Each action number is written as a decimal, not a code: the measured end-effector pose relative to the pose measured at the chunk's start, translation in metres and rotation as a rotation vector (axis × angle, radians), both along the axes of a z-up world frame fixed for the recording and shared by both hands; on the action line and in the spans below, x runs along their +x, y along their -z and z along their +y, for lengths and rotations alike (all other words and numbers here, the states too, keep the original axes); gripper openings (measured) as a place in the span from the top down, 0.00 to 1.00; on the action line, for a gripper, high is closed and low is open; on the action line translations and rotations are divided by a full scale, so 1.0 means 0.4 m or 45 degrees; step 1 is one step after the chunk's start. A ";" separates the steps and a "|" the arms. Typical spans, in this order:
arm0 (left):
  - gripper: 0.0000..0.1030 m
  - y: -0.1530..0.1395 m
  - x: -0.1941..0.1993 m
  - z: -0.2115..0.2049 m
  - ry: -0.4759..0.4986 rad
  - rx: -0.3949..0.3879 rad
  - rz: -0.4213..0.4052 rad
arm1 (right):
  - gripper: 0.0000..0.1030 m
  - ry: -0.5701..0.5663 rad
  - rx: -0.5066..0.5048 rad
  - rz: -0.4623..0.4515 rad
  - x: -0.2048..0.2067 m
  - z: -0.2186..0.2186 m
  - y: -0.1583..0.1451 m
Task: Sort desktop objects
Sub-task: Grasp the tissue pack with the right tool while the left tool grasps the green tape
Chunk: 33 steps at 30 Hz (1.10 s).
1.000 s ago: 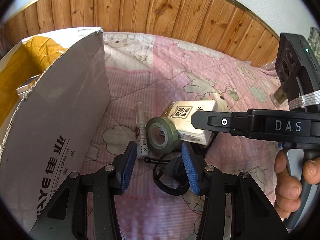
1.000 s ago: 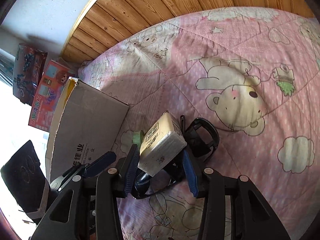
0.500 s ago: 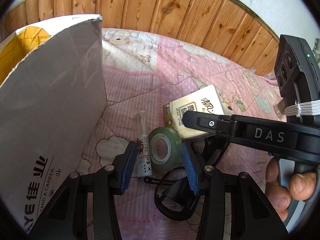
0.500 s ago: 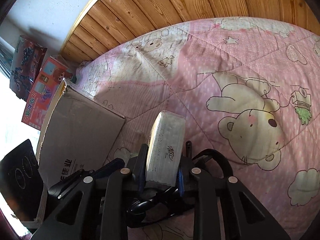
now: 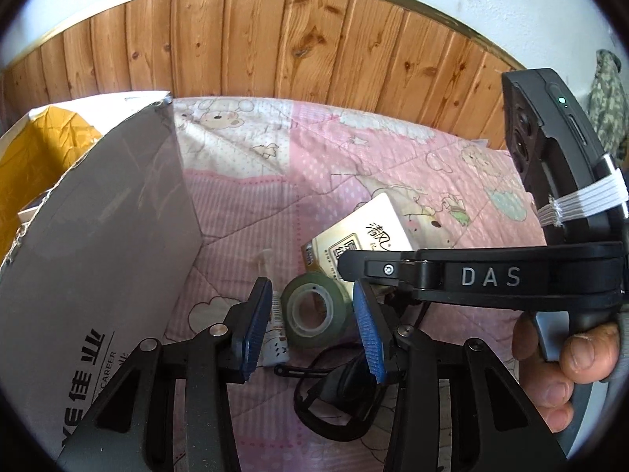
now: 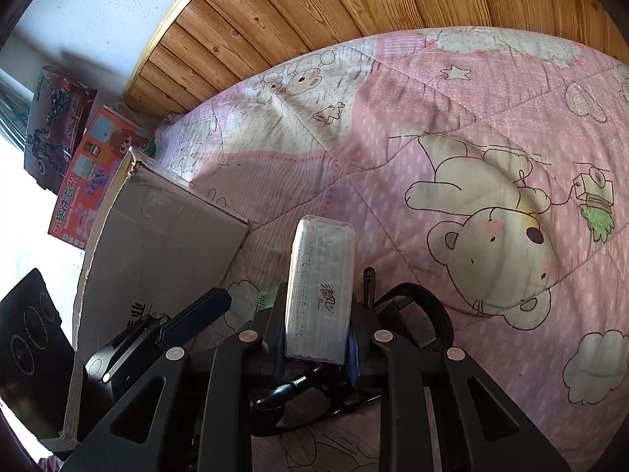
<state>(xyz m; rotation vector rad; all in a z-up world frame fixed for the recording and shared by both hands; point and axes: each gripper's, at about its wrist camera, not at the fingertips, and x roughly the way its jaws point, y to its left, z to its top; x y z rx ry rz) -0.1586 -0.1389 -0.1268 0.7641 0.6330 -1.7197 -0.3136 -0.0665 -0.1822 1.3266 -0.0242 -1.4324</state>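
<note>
Meanwhile, right gripper (image 6: 316,344) clamped on a white plastic-wrapped tissue pack (image 6: 320,291) above the pink bear-print quilt (image 6: 491,149), left gripper (image 5: 312,334) jaws closing around, not touching, a green tape roll (image 5: 316,310), beside a grey cardboard box (image 5: 98,244)

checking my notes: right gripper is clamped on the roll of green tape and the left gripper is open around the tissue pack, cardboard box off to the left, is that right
Not quite: the two items are swapped. The right wrist view shows the right gripper shut on the tissue pack. The left wrist view shows the left gripper around the roll of green tape, jaws closing but not pressing it yet. The cardboard box is on the left.
</note>
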 end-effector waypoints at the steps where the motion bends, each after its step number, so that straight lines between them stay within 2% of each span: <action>1: 0.57 0.002 -0.009 -0.002 0.020 -0.002 -0.005 | 0.76 0.009 -0.005 -0.022 -0.005 0.002 0.005; 4: 0.57 0.011 -0.017 -0.014 0.042 0.012 -0.007 | 0.77 0.053 -0.014 -0.093 -0.020 0.011 0.020; 7: 0.57 0.049 -0.002 -0.035 0.041 0.130 -0.007 | 0.77 0.079 -0.031 -0.148 -0.037 0.019 0.029; 8: 0.53 0.060 0.002 -0.036 0.029 0.145 -0.036 | 0.77 0.083 -0.032 -0.147 -0.037 0.019 0.028; 10: 0.53 0.060 0.009 -0.035 0.012 0.134 -0.068 | 0.77 0.087 -0.023 -0.115 -0.034 0.018 0.023; 14: 0.53 0.063 0.016 -0.037 -0.018 0.140 -0.065 | 0.77 0.070 0.011 0.004 -0.017 0.008 0.002; 16: 0.54 0.065 0.011 -0.041 -0.016 0.125 -0.086 | 0.77 0.070 0.017 0.023 -0.013 0.006 -0.002; 18: 0.58 0.066 0.007 -0.047 0.005 0.118 -0.084 | 0.77 0.078 0.012 0.014 -0.014 0.006 0.001; 24: 0.55 0.077 -0.020 -0.082 0.071 0.100 -0.126 | 0.77 0.151 -0.021 -0.112 -0.058 0.032 0.031; 27: 0.55 0.086 -0.027 -0.105 0.082 0.127 -0.139 | 0.77 0.165 -0.026 -0.118 -0.066 0.035 0.033; 29: 0.53 0.091 -0.034 -0.118 0.093 0.157 -0.161 | 0.77 0.179 -0.014 -0.079 -0.067 0.035 0.023; 31: 0.47 0.113 -0.045 -0.131 0.087 0.217 -0.257 | 0.77 0.179 0.017 0.018 -0.064 0.034 0.003; 33: 0.45 0.107 -0.043 -0.126 0.090 0.233 -0.252 | 0.77 0.169 0.053 0.086 -0.060 0.030 -0.006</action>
